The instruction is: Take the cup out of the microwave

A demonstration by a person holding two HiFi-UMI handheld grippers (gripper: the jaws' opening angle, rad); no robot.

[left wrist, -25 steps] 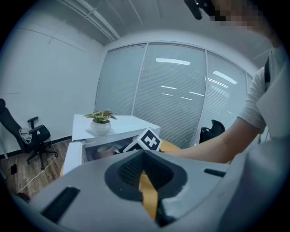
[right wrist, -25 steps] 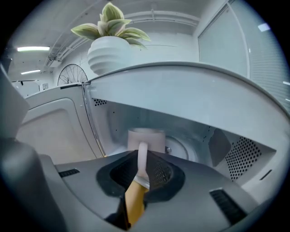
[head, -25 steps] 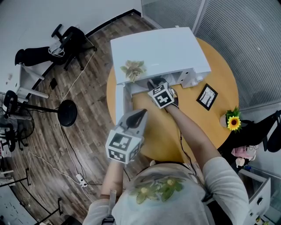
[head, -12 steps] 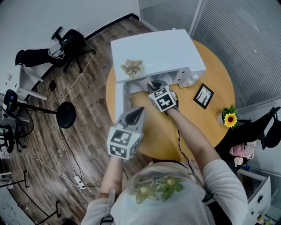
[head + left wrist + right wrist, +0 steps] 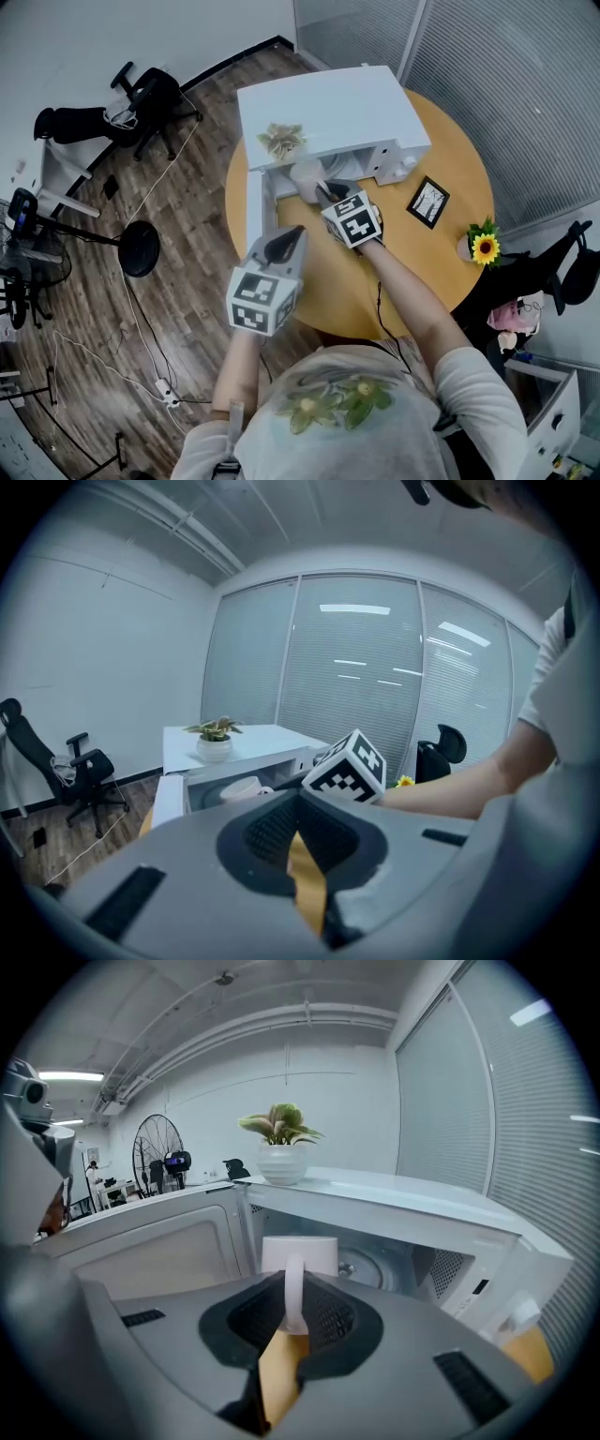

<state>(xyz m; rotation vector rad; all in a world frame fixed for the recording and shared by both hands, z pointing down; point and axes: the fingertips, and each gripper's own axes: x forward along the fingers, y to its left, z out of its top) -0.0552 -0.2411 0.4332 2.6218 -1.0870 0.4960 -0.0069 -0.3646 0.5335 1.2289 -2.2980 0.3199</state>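
The right gripper (image 5: 294, 1309) has its jaws closed to a narrow gap on the handle of the white cup (image 5: 298, 1252), pinching it from both sides. The cup hangs upright at the mouth of the microwave (image 5: 403, 1213), in front of the round plate inside. Whether it is fully clear of the opening I cannot tell.

The left gripper (image 5: 297, 836) has its jaws drawn almost together with nothing in the thin slit. It is held back from the microwave, nearer the person, over the table's edge.

The microwave's door (image 5: 255, 211) stands swung open to the left, and a small potted plant (image 5: 283, 142) sits on top.

The microwave rests on a round yellow wooden table (image 5: 450, 159). To its right on the table are a black picture frame (image 5: 428, 202) and, further off, a sunflower (image 5: 484, 247). Slatted blinds (image 5: 525, 75) close the room behind the microwave. To its left, on the dark plank floor (image 5: 187, 187), are an office chair (image 5: 150, 94) and loose cables.
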